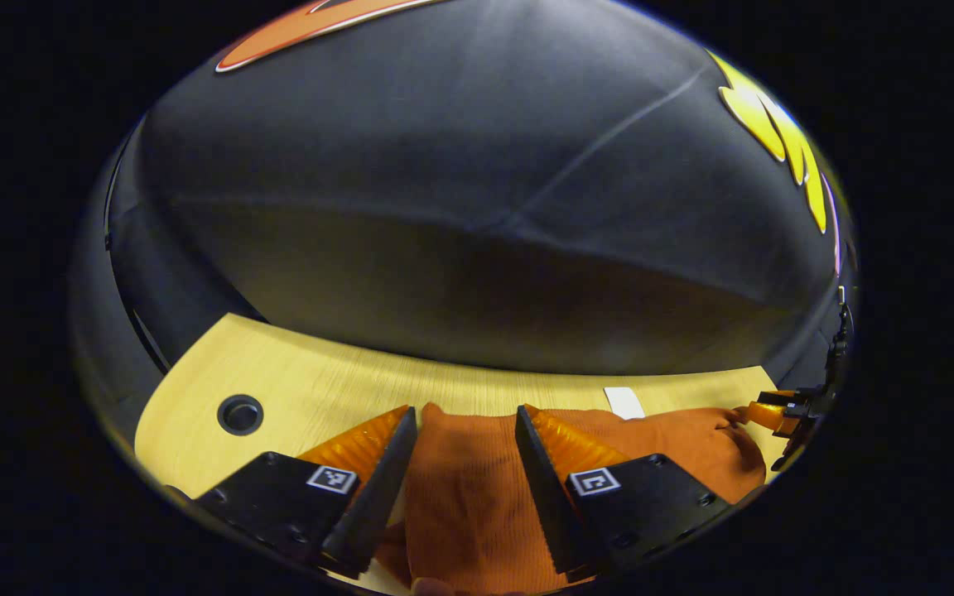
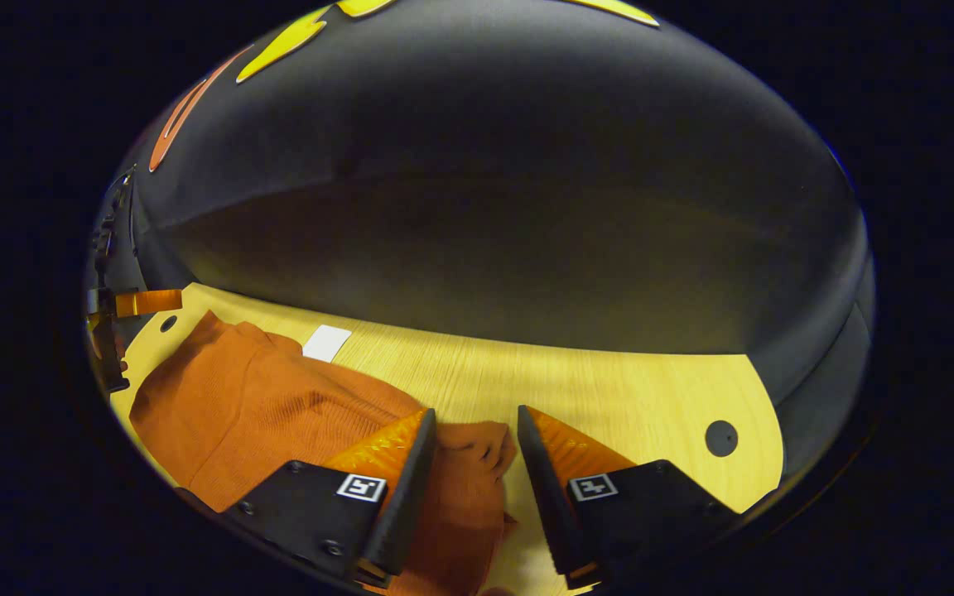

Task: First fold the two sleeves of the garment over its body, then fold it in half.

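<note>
Orange garment lies rumpled on the wooden counter, a white tag at its 12 o'clock. Left hand-held gripper and right hand-held gripper both stand wide open above the cloth, gripping nothing.

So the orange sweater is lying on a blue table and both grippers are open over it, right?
Almost. The table is light yellow wood, not blue; the right gripper view shows it plainly. The rest holds: the orange sweater lies on it, and the left gripper and right gripper both hang open over the cloth.
</note>
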`<state>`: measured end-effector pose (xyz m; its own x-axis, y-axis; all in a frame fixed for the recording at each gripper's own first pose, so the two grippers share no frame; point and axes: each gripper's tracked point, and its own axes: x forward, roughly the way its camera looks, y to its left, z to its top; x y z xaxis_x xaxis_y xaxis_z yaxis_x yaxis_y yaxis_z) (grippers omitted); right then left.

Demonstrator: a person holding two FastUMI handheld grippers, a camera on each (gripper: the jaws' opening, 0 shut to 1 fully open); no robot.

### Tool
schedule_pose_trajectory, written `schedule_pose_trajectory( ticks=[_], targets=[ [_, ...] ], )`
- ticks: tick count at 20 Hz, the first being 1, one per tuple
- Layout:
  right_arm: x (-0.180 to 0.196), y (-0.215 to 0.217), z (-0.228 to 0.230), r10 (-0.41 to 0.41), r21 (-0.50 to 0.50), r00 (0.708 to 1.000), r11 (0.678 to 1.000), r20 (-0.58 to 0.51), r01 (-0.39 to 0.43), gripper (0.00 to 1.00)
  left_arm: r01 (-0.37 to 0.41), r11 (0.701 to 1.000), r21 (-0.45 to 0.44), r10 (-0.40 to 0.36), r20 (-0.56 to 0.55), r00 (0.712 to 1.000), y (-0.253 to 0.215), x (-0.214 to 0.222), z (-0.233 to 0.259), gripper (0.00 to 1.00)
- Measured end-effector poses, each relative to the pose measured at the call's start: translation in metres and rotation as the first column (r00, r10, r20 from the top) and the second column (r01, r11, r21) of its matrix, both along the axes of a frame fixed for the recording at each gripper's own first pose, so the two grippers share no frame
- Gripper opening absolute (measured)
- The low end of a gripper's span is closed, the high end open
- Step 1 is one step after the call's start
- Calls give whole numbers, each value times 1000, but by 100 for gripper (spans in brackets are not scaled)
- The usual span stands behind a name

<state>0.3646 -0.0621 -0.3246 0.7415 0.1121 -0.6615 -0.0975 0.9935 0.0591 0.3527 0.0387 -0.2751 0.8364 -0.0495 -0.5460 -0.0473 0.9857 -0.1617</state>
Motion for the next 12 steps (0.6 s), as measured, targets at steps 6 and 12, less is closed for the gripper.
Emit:
schedule_pose_trajectory(
  ticks=[6,12],
  targets=[
    [-12,-27,68,-73,12,987,997,140,72,90,-38,999,-33,42,113,993,5,-33,70,86],
    [-74,-15,202,-17,24,940,1000,340,9,96,-59,997,49,41,306,951,-11,-98,197,89]
  ],
)
